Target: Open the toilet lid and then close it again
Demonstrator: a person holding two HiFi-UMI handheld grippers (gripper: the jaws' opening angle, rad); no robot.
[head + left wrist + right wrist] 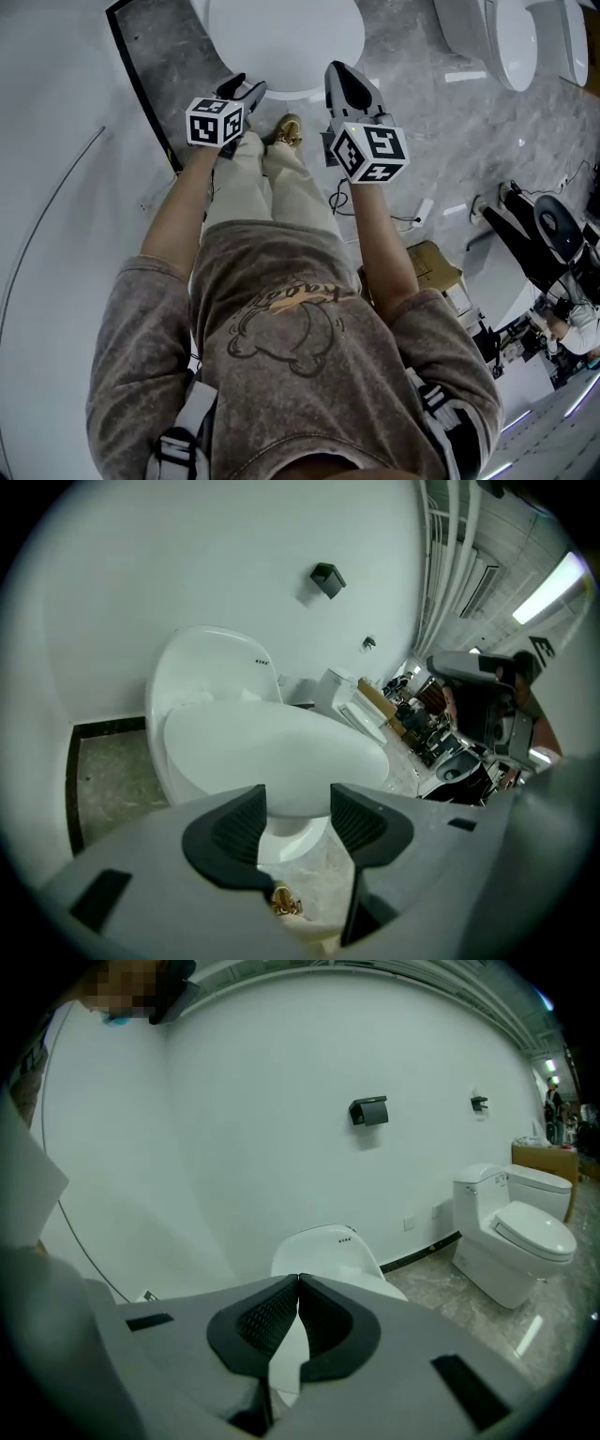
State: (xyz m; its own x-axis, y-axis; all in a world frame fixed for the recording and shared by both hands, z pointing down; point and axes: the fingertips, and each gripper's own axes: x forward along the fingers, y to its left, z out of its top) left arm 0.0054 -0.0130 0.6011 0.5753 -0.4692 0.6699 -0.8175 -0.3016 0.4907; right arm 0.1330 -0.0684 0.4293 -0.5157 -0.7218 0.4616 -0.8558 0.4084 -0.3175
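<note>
The white toilet stands straight ahead with its lid [281,33] down flat over the bowl; the left gripper view shows the lid [272,747] and the tank [211,663] behind it. My left gripper [246,89] hovers at the lid's front edge, open, with nothing between its fingers [230,832]; the lid's front rim shows beyond the gap. My right gripper [343,70] hangs just right of the bowl's front, shut on nothing, and its pads [272,1316] meet in front of the toilet [328,1241].
Two more toilets [511,37] stand to the right along the wall [516,1232]. A black holder [368,1111] hangs on the white wall. My shoe [287,129] rests on the marble floor below the bowl. Boxes [433,264] and a chair [553,225] are behind, right.
</note>
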